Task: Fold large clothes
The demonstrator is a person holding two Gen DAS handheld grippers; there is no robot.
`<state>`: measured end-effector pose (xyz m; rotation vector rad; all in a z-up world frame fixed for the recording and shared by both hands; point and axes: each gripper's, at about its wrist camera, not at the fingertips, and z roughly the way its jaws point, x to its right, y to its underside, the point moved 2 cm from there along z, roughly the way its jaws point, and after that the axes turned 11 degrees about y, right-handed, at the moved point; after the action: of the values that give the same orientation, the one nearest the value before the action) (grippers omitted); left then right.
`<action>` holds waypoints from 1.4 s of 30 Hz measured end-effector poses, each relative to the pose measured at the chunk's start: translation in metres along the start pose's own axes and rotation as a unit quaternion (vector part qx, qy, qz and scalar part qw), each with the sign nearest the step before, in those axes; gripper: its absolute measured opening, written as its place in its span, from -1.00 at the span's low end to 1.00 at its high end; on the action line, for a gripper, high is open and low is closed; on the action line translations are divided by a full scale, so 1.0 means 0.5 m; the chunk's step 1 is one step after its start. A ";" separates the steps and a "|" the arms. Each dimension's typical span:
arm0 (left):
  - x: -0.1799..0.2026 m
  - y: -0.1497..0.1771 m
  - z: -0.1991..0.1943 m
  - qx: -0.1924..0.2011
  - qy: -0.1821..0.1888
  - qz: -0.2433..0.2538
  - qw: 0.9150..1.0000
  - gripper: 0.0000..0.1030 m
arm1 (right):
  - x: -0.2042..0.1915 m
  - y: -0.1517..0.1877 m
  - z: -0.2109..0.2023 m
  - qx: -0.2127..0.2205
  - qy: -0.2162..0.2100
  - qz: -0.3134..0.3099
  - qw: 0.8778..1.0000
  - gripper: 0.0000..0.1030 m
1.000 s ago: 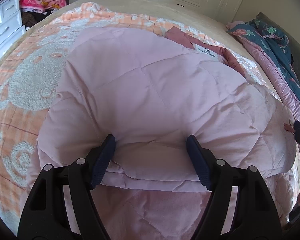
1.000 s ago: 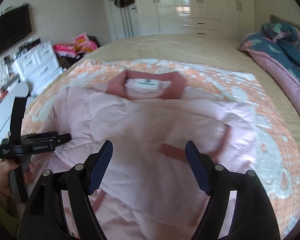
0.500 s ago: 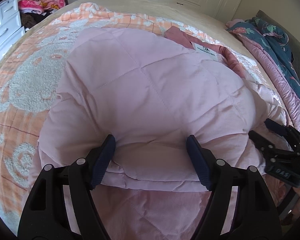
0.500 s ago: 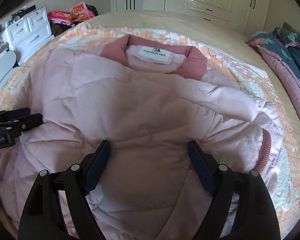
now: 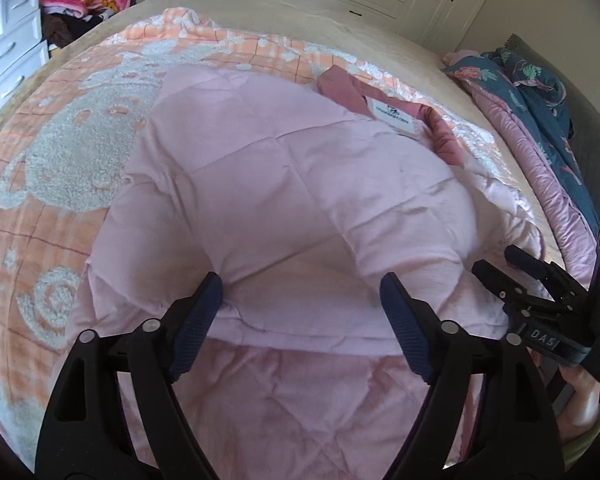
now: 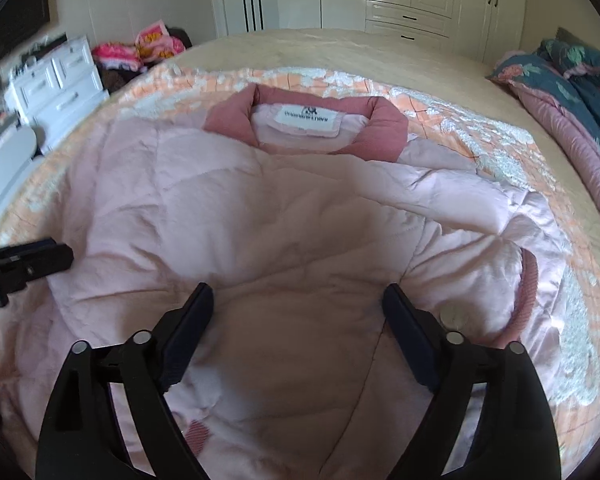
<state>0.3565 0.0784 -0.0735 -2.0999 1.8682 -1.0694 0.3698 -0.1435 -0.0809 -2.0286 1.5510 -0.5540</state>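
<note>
- I see the pink quilted jacket (image 6: 284,216) lying on the orange blanket (image 5: 60,184) that covers the bed, with its darker pink collar (image 6: 384,128) and white label (image 6: 306,119) at the far end.
- My left gripper (image 5: 302,308) has its jaws opening; a fold of the jacket bulges between the pads, but I cannot tell if they press on it.
- My right gripper (image 6: 298,312) is also opening, spread wide over the jacket, pinching nothing.
- A floral duvet (image 6: 572,76) lies at the right side of the bed.
</note>
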 end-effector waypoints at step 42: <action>0.136 0.045 -0.292 0.114 -0.009 0.075 0.991 0.82 | 0.133 0.093 -0.406 0.149 -0.007 0.100 0.984 0.90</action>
<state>0.2525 0.0622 0.0505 -1.8075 1.7683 -1.1617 0.2290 -0.2495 0.0486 -1.6291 1.5383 -0.6480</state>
